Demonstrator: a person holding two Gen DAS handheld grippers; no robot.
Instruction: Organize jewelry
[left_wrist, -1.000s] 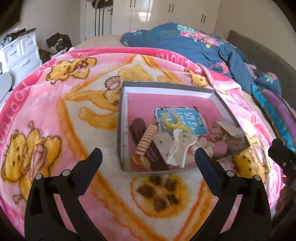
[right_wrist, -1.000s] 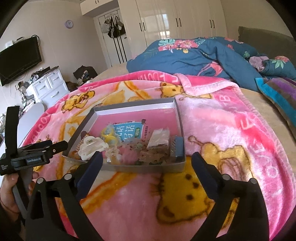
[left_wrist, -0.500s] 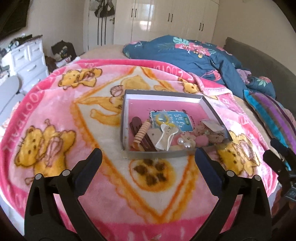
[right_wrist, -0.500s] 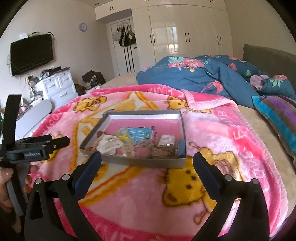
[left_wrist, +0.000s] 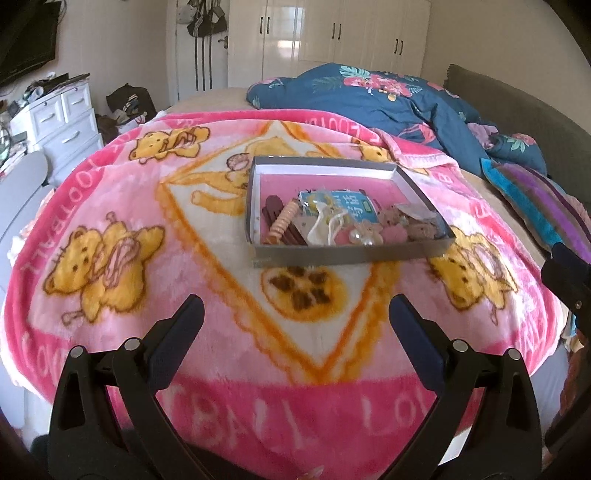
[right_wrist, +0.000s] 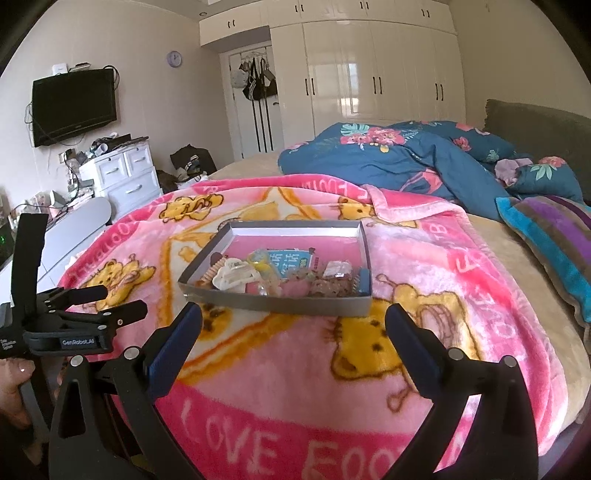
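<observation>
Left wrist view, hard to make out: small pieces in the tray (left_wrist: 347, 254) overlap; the right gripper is cut off at the edge.
Left gripper (left_wrist: 295, 321): spread wide, holding nothing, above the blanket (left_wrist: 122, 206).
Tray contents: blue card (left_wrist: 349, 203), white clip (left_wrist: 325, 227), brown comb (left_wrist: 279, 218).
Right wrist view, hidden: tray's (right_wrist: 280, 304) near wall hides low items.
Right gripper (right_wrist: 293, 332): wide apart, empty, short of the tray.
Tray contents: white clip (right_wrist: 236, 277).
</observation>
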